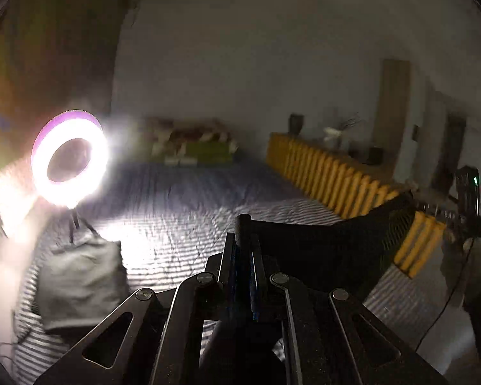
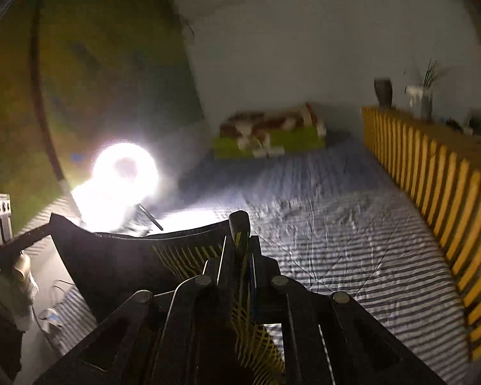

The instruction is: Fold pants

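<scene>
Black pants (image 1: 330,250) hang stretched in the air between my two grippers, above a striped bed. My left gripper (image 1: 244,224) is shut on one end of the top edge. From there the cloth runs right to the other gripper (image 1: 465,205), held in a person's hand. In the right wrist view my right gripper (image 2: 239,224) is shut on the other end. The pants (image 2: 122,256) sag to the left there and show yellow line markings (image 2: 189,253) near my fingers. The left gripper (image 2: 3,234) holds the far corner.
The striped bed sheet (image 2: 336,231) lies below. A bright ring light (image 1: 70,160) glares at the left. A folded grey cloth (image 1: 80,282) lies on the sheet. A yellow slatted rail (image 2: 433,176) lines the right side. A folded blanket (image 2: 269,134) sits at the far end.
</scene>
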